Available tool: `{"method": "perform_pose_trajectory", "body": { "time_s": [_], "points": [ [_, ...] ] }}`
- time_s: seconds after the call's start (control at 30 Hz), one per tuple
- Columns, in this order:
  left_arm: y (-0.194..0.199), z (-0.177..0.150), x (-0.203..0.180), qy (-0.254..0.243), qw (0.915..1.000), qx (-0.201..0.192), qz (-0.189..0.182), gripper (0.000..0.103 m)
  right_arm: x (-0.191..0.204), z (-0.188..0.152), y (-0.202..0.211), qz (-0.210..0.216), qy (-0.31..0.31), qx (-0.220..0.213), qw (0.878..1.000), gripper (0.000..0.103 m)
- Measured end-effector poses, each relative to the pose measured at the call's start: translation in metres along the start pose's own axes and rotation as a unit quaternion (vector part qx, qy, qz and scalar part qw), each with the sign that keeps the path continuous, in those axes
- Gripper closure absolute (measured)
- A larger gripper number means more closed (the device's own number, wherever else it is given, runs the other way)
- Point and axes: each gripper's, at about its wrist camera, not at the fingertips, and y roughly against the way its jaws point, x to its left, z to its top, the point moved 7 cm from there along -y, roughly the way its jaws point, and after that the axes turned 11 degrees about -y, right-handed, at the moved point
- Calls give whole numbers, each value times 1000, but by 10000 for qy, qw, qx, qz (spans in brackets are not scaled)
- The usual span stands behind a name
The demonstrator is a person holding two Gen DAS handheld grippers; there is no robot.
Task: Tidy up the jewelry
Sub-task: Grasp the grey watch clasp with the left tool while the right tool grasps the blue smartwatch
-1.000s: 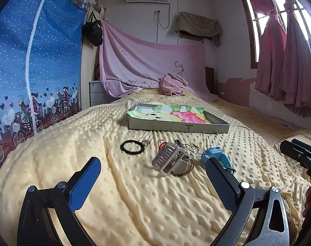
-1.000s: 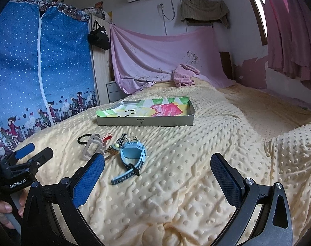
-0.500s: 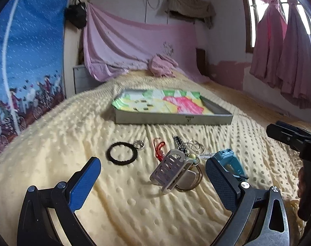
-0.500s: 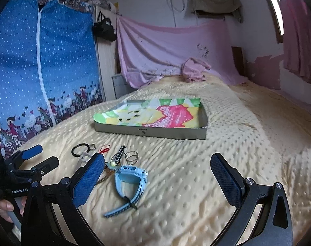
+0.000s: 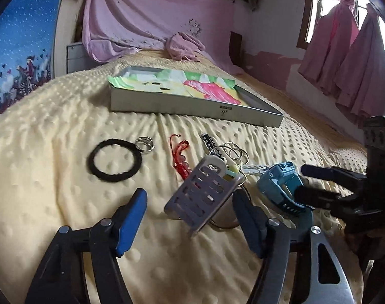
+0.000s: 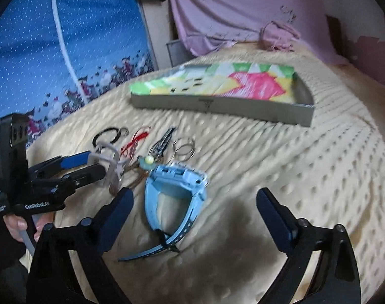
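Note:
Jewelry lies in a loose pile on the yellow bedspread [image 5: 53,197]. A grey slotted hair claw [image 5: 201,193] stands tilted between the open fingers of my left gripper [image 5: 189,212]; contact is unclear. A blue watch [image 6: 176,192] lies between the open fingers of my right gripper [image 6: 195,217], also seen in the left wrist view [image 5: 279,186]. A black hair tie [image 5: 114,160], a silver ring [image 5: 144,145], a red bead string [image 5: 180,157], thin hoops [image 5: 236,153] lie behind. A shallow grey box [image 5: 192,106] with a colourful lining sits farther back.
A pink cloth [image 5: 183,41] lies at the bed's head under a draped pink sheet. A blue dotted wardrobe cover [image 6: 53,38] stands on the left. Pink curtains [image 5: 349,58] hang on the right. The right gripper's body [image 5: 344,190] reaches in from the right.
Both grippers have moved forward and down to the pile. The left one now brackets the hair claw and has narrowed; the right one now brackets the blue watch.

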Motion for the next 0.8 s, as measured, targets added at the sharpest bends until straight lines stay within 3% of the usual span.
{"method": "perform_pose_trajectory", "body": {
  "time_s": [0.13,0.23,0.33,0.67,0.73,0.8],
  "points": [
    [-3,2,1,106,9998,-39,-174,52,1,-5,-17,61,-70,257,9996,24],
    [-3,2,-2,87,9997,-67,-232,53,4,-5,-25,120,-81,326,9994,28],
    [-3,3,-3,53,9995,-111,-301,70,8,-6,-30,159,-36,403,9991,35],
    [-1,1,-8,43,9990,-107,-437,72,15,-10,-32,67,182,459,9988,39],
    [0,0,-8,76,9990,-93,-435,72,14,-11,-32,-42,220,426,9988,49],
    [-1,-2,-9,121,9988,-43,-478,73,12,-11,-30,-4,210,370,9991,53]
  ]
}}
